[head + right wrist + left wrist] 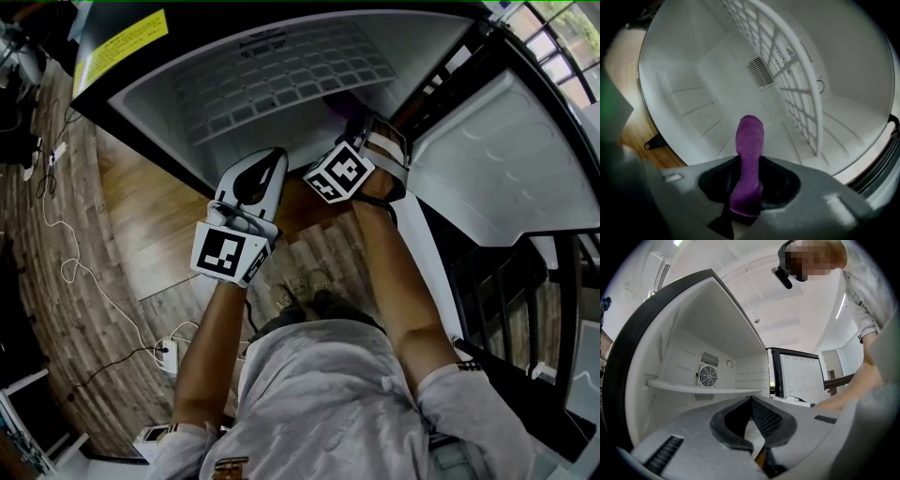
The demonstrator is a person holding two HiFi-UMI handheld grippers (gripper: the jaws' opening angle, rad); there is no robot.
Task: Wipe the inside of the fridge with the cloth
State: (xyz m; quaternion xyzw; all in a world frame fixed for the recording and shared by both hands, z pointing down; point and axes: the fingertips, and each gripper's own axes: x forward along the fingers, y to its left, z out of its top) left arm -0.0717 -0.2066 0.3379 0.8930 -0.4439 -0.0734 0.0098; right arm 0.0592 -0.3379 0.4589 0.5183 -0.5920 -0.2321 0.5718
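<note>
The small fridge (281, 84) stands open, its white inside crossed by a white wire shelf (787, 61). My right gripper (749, 161) reaches into the lower compartment, shut on a purple cloth (750, 140) that sticks out forward between its jaws, above the fridge floor and apart from it. In the head view the right gripper (361, 131) is at the fridge mouth with a bit of the cloth (339, 103) showing. My left gripper (270, 159) hovers just outside the opening. Its jaws (751, 399) are shut with nothing between them, pointing at the shelf (693, 387) and the back-wall fan (708, 376).
The fridge door (506, 159) hangs open to the right. A wooden board (159, 225) and plank floor lie below, with white cables (66, 272) and a power strip (169, 354) at the left. The person's feet (305, 291) stand right in front of the fridge.
</note>
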